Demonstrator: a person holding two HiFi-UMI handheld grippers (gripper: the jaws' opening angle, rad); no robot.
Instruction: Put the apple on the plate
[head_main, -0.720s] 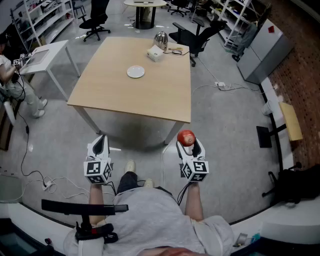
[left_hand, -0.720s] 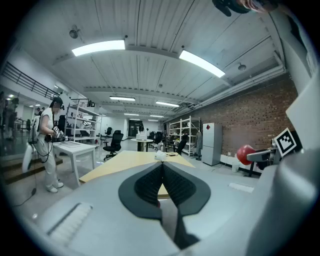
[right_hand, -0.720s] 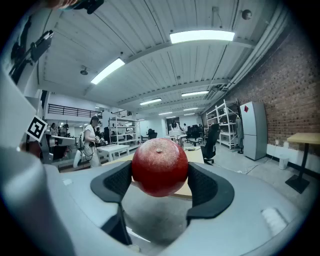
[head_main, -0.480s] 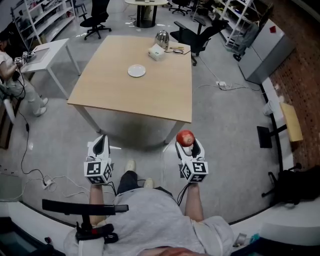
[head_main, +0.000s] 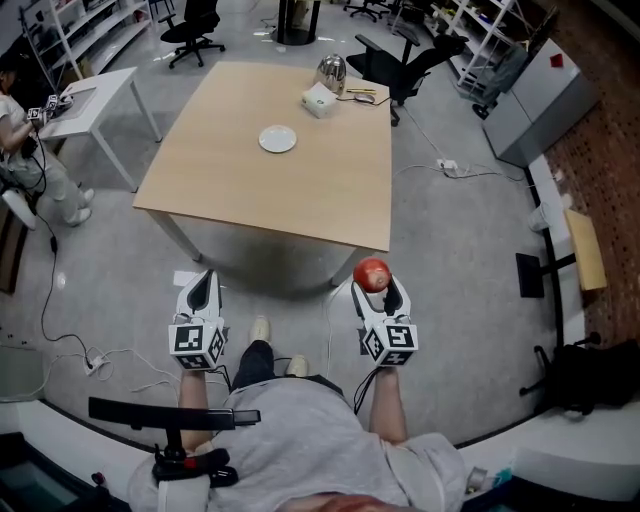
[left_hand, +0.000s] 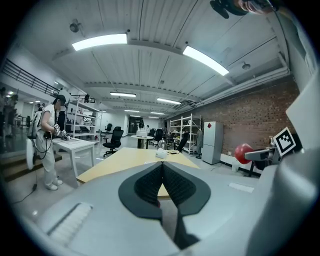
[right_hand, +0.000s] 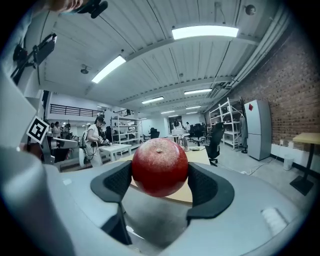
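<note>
Steadiness matters: the right gripper (head_main: 373, 287) pinches the apple (head_main: 372, 272) before the near edge of the table (head_main: 300, 195), the left gripper (head_main: 200, 290) is pressed together empty, so carry it level to the plate (head_main: 277, 139) toward the far edge.

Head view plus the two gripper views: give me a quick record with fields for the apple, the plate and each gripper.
apple: red, clamped between the jaws of the right gripper, in the air short of the table
plate: small, white, on the table's far half
left gripper: jaws together, nothing between them
right gripper: shut on the apple
task state: apple not yet on the plate
</note>
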